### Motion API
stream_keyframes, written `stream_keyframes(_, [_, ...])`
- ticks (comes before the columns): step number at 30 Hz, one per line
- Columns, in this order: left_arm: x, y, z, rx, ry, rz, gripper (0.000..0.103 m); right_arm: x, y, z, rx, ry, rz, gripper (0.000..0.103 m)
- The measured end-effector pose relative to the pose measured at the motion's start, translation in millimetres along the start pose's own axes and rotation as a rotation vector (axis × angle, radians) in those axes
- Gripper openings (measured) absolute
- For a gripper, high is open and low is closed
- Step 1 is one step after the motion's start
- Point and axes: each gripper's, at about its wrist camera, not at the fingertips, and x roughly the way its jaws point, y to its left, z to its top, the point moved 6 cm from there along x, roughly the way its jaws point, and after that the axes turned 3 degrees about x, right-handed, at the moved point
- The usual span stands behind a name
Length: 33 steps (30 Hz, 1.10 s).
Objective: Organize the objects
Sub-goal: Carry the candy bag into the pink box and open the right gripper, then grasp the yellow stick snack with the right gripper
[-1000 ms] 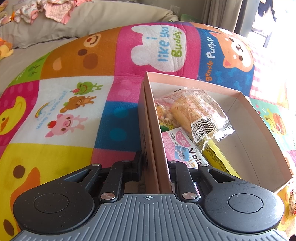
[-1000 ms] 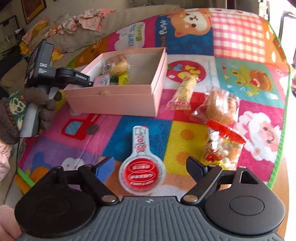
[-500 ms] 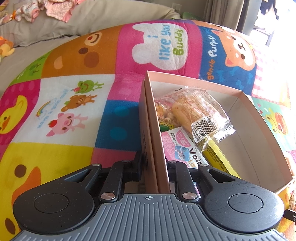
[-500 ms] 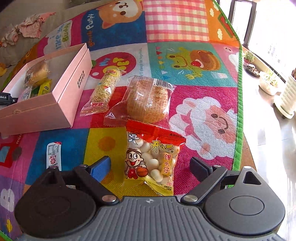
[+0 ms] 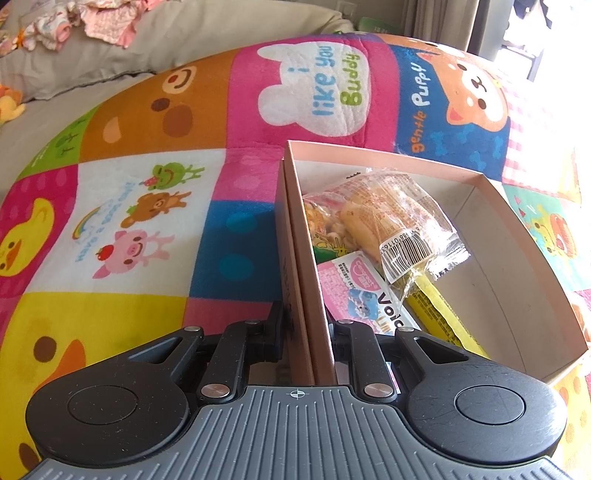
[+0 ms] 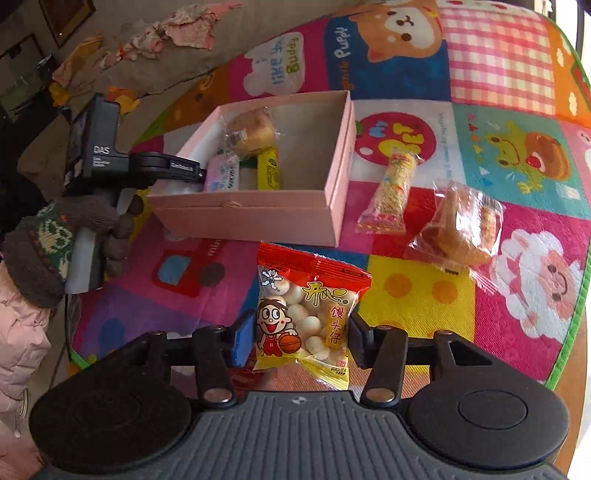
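My left gripper [image 5: 306, 328] is shut on the near wall of the pink box [image 5: 301, 254], one finger outside, one inside. The box holds a wrapped bread roll [image 5: 388, 221], a pink packet [image 5: 354, 291] and a yellow bar [image 5: 439, 317]. In the right wrist view the box [image 6: 258, 214] sits mid-mat with the left gripper [image 6: 184, 170] at its left wall. My right gripper [image 6: 301, 339] is shut on a red and yellow bag of white snack balls [image 6: 306, 310], held above the mat in front of the box.
A long crispy snack bar [image 6: 391, 192] and a wrapped cake [image 6: 461, 229] lie on the colourful play mat [image 6: 517, 314] right of the box. A grey sofa with clothes [image 6: 177, 29] stands behind. The mat's green edge [image 6: 574, 325] runs along the right.
My right gripper closed on the snack-ball bag, lifted it and swung left toward the box. The left gripper kept its hold on the box wall.
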Motion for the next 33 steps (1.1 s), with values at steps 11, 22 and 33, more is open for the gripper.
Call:
stream_keyframes(11, [-0.1, 1.5, -1.0, -0.004, -0.010, -0.016, 0.018, -5.9, 47.5, 116.9, -0.099, -0.216, 0.063, 0.051])
stream_keyframes(22, [-0.4, 3.2, -2.7, -0.012, -0.021, -0.028, 0.019, 86.9, 46.1, 126.7, 0.011, -0.076, 0.098, 0.060])
stream_keyframes(33, [-0.6, 2.7, -2.8, -0.007, -0.027, -0.022, 0.019, 55.7, 12.7, 104.1, 0.008, -0.141, -0.011, 0.081])
